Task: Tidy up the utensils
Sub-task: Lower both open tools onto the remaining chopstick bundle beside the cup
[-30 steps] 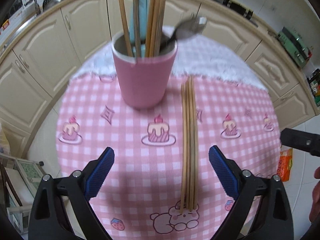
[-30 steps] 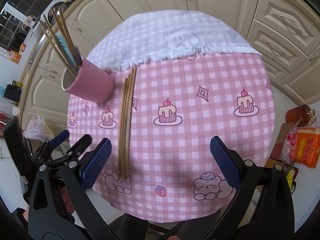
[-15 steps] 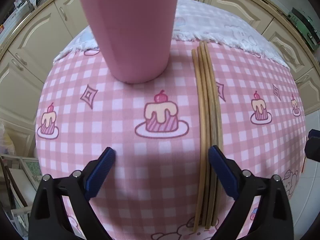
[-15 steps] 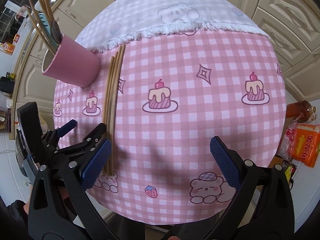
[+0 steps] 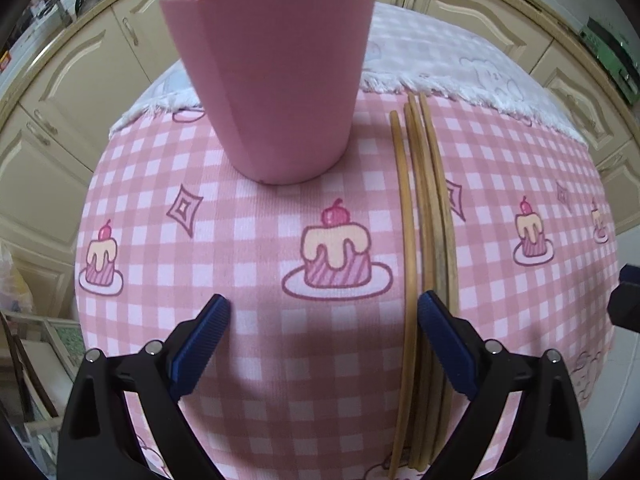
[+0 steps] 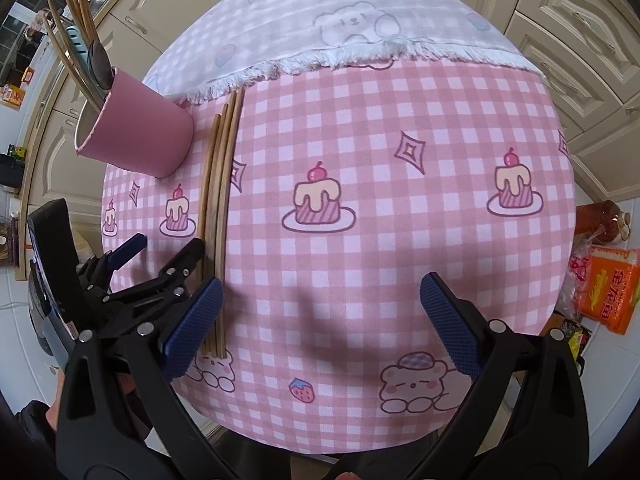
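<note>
While both tools are held low over the round table [image 6: 400, 264], nothing is gripped by either of them. As seen from the left wrist, the left gripper [image 5: 323, 326] is spread wide, its blue pads [image 5: 202, 344] set at about 7 and 5 o'clock in the view, with only checked cloth between them. A bundle of wooden chopsticks [image 5: 424, 216] is laid flat on the pink cloth, running from roughly 1 o'clock down to 5 o'clock; the right-hand pad lies over the bundle (whether it is actually touched cannot be told). A pink cup [image 5: 272, 76] is stood upright at 12 o'clock, just left of the far ends of the chopsticks, its rim cut off by the frame.

As seen from the right wrist, the right gripper [image 6: 320, 312] is likewise opened wide and empty. The same chopsticks [image 6: 220, 184] are seen at 9 to 10 o'clock, with the cup [image 6: 140, 136] at 10 o'clock, loaded with more chopsticks [image 6: 66, 20], a dark spoon [image 6: 100, 66] and a pale blue utensil [image 6: 80, 46]. The left gripper [image 6: 170, 246] appears at 8 o'clock beside the bundle. An orange packet [image 6: 608, 292] is seen on the floor at 3 o'clock
</note>
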The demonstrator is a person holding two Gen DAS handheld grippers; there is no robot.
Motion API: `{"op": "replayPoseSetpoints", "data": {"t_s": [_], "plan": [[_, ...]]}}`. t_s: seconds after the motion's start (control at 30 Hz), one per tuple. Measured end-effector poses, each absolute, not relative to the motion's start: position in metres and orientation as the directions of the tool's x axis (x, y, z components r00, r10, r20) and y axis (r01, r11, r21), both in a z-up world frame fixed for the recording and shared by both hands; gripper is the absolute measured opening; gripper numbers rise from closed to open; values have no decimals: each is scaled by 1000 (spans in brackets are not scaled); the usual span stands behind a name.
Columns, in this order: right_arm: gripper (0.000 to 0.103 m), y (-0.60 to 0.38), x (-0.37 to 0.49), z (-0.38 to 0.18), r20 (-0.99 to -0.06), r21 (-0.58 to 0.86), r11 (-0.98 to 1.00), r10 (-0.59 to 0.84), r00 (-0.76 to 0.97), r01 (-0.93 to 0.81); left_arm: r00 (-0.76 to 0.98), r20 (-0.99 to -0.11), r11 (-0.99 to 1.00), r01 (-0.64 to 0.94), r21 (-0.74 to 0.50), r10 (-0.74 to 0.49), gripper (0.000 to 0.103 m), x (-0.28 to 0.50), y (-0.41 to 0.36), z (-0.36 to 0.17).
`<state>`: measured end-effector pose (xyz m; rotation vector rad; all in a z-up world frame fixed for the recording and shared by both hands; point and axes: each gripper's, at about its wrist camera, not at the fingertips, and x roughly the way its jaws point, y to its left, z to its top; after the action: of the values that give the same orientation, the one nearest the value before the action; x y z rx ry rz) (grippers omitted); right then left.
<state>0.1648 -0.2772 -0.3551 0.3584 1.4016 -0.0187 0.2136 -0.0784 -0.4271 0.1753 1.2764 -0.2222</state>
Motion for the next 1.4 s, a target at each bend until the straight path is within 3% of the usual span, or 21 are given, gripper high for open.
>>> {"op": "replayPoseSetpoints", "data": {"t_s": [0.37, 0.5, 0.57, 1.0, 1.1, 1.23, 1.3, 1.33, 1.4], "plan": [[96, -236, 205, -385, -968, 229, 959, 205, 144, 169, 284, -958, 969, 244, 27, -45, 93, 217, -69, -425], [83, -218, 216, -396, -978, 183, 974, 167, 122, 135, 283, -958, 970, 241, 28, -43, 93, 222, -54, -427], [71, -213, 219, -404, -985, 152, 979, 138, 105, 133, 281, -959, 969, 245, 28, -43, 93, 224, -50, -427], [67, -178, 222, -408, -994, 7, 997, -2, 106, 83, 274, -960, 955, 295, 28, -57, 93, 226, -49, -431], [60, -178, 220, -412, -996, 61, 989, 51, 77, 136, 271, -961, 954, 299, 31, -54, 93, 228, -50, -432], [59, -170, 228, -414, -997, -13, 995, -20, 71, 100, 268, -962, 952, 303, 36, -49, 93, 230, -53, -432], [50, -172, 229, -412, -998, -17, 994, -24, 61, 108, 266, -963, 952, 303, 40, -44, 93, 233, -55, -432], [37, -176, 227, -411, -998, -22, 993, -28, 53, 115, 263, -964, 953, 302, 39, -44, 93, 231, -55, -432], [33, -186, 221, -410, -999, 2, 990, -4, 47, 144, 256, -966, 955, 295, 37, -41, 93, 231, -54, -432]]}}
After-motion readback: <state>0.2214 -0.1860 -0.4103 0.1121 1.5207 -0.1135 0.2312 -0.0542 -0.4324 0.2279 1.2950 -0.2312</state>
